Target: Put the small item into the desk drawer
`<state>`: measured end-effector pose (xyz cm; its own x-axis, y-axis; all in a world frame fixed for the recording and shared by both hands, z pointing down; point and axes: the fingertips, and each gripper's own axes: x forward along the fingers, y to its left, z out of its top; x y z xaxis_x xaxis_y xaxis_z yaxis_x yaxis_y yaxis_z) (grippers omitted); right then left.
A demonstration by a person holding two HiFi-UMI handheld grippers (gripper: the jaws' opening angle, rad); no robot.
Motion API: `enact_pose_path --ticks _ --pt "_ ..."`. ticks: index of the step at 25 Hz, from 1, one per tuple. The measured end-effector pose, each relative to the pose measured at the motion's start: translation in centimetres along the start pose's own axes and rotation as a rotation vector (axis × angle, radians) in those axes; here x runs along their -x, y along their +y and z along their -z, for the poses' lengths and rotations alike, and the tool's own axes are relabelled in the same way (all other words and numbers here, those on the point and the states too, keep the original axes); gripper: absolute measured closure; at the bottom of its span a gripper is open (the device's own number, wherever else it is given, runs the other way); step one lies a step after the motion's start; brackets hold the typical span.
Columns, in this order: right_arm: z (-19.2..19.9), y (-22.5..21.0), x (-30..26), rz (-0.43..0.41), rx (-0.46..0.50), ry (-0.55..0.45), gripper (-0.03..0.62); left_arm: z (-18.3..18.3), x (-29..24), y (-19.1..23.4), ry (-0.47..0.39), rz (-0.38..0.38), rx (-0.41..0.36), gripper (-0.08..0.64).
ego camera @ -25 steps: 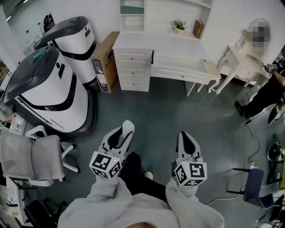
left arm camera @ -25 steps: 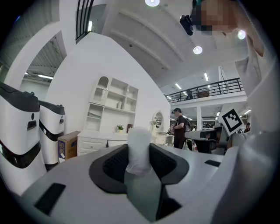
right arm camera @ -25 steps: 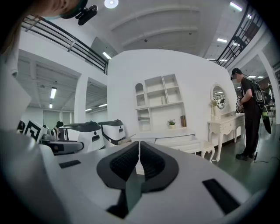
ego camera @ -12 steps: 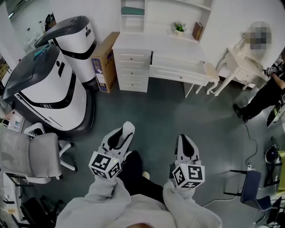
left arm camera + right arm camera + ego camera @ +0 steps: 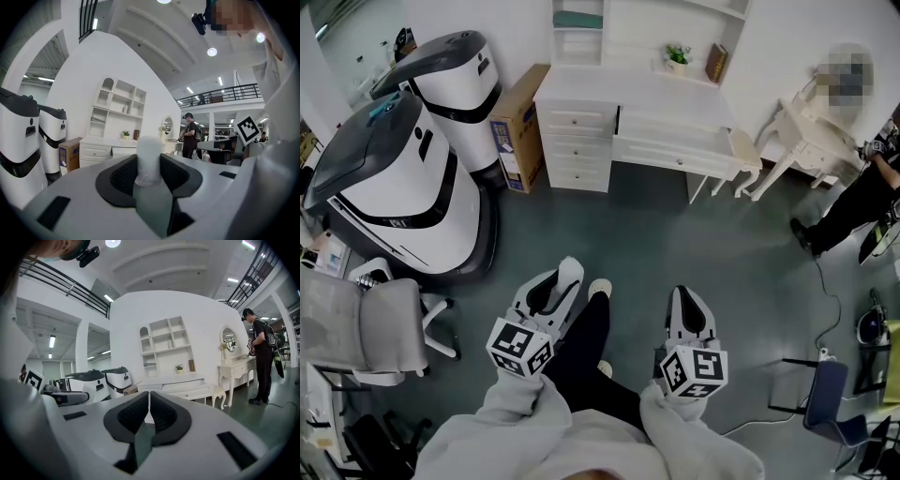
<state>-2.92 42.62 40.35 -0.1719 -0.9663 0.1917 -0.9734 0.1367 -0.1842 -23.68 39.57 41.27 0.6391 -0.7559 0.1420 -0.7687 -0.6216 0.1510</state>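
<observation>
A small white, translucent cylinder (image 5: 149,157) stands between the dark pads of my left gripper (image 5: 149,164), which is shut on it. In the head view the left gripper (image 5: 563,276) is held low at centre left, and the item is hidden inside it there. My right gripper (image 5: 687,293) is beside it, shut with nothing in it (image 5: 149,403). The white desk (image 5: 637,94) stands well ahead across the floor. Its wide drawer (image 5: 675,148) looks pulled out. Both grippers point toward the desk (image 5: 105,149), far from it.
Two big white-and-black machines (image 5: 398,183) and a cardboard box (image 5: 517,131) stand left of the desk. A grey office chair (image 5: 361,328) is at the near left. A small stool (image 5: 746,150), a white dressing table (image 5: 811,127) and a person (image 5: 858,197) are at the right.
The person holding the grippers has stepped forward: a dark trouser leg and pale shoe now reach out between the grippers, and the desk sits slightly nearer. Neither gripper's jaws have changed.
</observation>
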Motion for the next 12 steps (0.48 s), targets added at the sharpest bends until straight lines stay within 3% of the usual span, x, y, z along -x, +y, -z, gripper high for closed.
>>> enact_pose_path --ticks 12 --pt "-1.7 -3.4 -6.7 0.011 -0.015 0.006 0.555 -1.9 -8.3 2.7 -0.014 0.032 0.002 0.393"
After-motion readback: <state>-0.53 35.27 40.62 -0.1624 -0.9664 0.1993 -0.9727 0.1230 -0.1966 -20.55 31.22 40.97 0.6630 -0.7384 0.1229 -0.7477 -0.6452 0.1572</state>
